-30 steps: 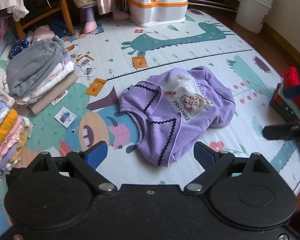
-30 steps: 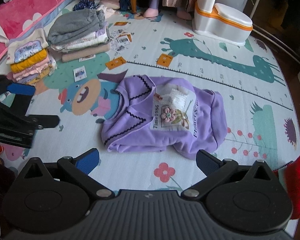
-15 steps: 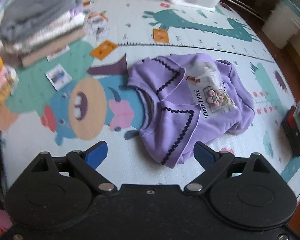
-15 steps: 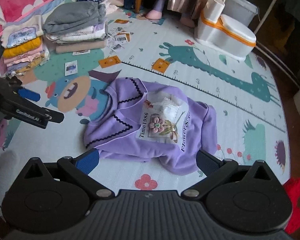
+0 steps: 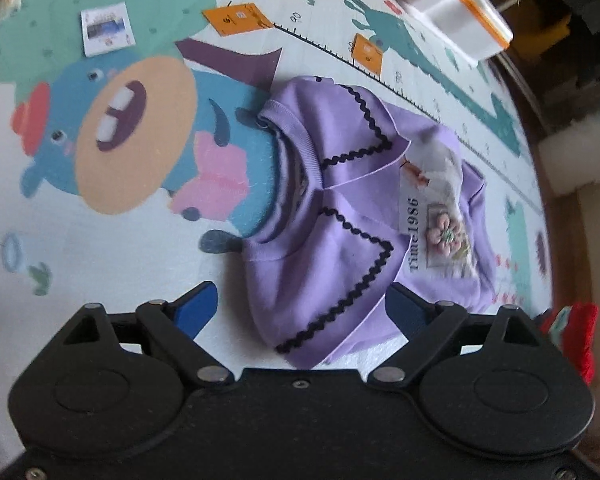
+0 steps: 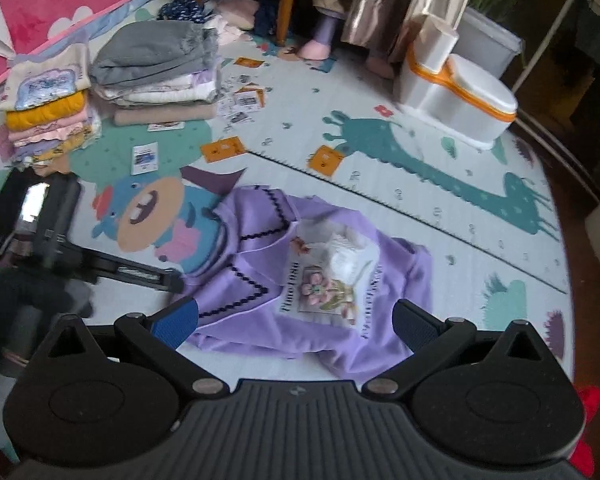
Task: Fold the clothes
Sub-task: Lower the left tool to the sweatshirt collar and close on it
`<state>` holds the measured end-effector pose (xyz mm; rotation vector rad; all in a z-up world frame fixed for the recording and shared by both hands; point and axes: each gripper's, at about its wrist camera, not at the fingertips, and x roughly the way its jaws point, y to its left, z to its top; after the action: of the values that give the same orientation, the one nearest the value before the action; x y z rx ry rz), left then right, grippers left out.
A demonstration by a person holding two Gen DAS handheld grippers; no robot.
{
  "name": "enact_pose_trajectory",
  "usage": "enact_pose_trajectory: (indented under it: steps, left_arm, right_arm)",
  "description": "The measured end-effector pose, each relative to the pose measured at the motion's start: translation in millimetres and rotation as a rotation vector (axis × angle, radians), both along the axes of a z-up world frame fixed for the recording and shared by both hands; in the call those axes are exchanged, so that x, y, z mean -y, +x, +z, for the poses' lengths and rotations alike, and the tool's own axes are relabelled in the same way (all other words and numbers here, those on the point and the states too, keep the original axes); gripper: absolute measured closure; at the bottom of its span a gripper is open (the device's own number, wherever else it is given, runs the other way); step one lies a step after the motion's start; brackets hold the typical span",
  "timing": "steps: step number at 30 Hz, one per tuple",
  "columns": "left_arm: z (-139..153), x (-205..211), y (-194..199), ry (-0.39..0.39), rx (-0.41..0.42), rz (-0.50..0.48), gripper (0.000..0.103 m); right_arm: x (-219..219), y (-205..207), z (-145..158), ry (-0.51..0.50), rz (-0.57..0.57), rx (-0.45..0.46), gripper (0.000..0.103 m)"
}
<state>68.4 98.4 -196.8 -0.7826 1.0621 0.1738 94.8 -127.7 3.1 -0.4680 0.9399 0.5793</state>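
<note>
The lilac knit sweatshirt with black wavy collar trim and a flower patch on its chest (image 6: 300, 280) lies face up on the cartoon-printed foam play mat (image 6: 420, 216), bunched in on itself, sleeves tucked out of sight, hem edge nearest us. Our left hand-held gripper (image 5: 300, 312) hangs released just over the near collar and shoulder, fingers spread either side of the fabric and gripping nothing. Our right hand-held gripper (image 6: 296, 324) is likewise spread and empty, low over the near hem.

We judge the step in hand to be a reach for this garment. Whether it is half-folded or merely crumpled we cannot settle, so the lay fits either an early fold or a later one. Any grip here calls for pinching a single edge cleanly, since the knit is soft and layered and may drag a second layer along.

Far left on the mat stand two stacks of folded clothes (image 6: 156, 76); paper cards (image 6: 144, 158) lie scattered near them, and a white and orange plastic potty (image 6: 456, 96) sits far right.
</note>
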Motion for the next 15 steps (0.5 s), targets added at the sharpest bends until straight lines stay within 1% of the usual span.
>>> enact_pose_trajectory:
  steps: [2,3,4,5,7,10,12,14,15]
  left_arm:
    - [-12.2,-1.9,1.7,-0.043,-0.005,0.028,0.021]
    - [-18.0,-3.6,1.2,-0.063,-0.006,0.041,0.023]
    - [-23.8,-5.2,0.7,-0.082,-0.007,0.055,0.027]
    - [-29.5,-6.9,0.2,-0.101,-0.008,0.068,0.029]
    - [-37.3,-8.5,-1.1,-0.115,-0.011,0.085,0.030]
    - [-48.9,-10.9,-3.1,-0.136,-0.015,0.110,0.033]
    - [-56.7,-12.5,-4.4,-0.150,-0.017,0.127,0.038]
    - [-64.4,-14.1,-5.7,-0.165,-0.020,0.144,0.052]
    - [-67.9,-14.0,-6.3,-0.176,-0.018,0.151,0.057]
  right_arm:
    - [-1.5,1.3,-1.0,0.012,0.005,-0.019,0.000]
    - [-1.8,1.9,-1.4,0.018,0.004,-0.024,0.000]
    - [-2.0,2.5,-1.8,0.023,0.003,-0.029,0.000]
    - [-2.2,3.1,-2.2,0.029,0.002,-0.034,0.000]
    - [1.7,4.5,-1.0,0.038,-0.010,-0.031,0.000]
    - [11.4,10.0,-3.0,0.061,-0.046,-0.052,0.000]
    - [18.1,13.7,-6.8,0.076,-0.077,-0.078,0.000]
    - [24.8,17.4,-10.6,0.091,-0.108,-0.104,0.000]
    - [26.7,17.0,-12.3,0.092,-0.118,-0.108,0.000]
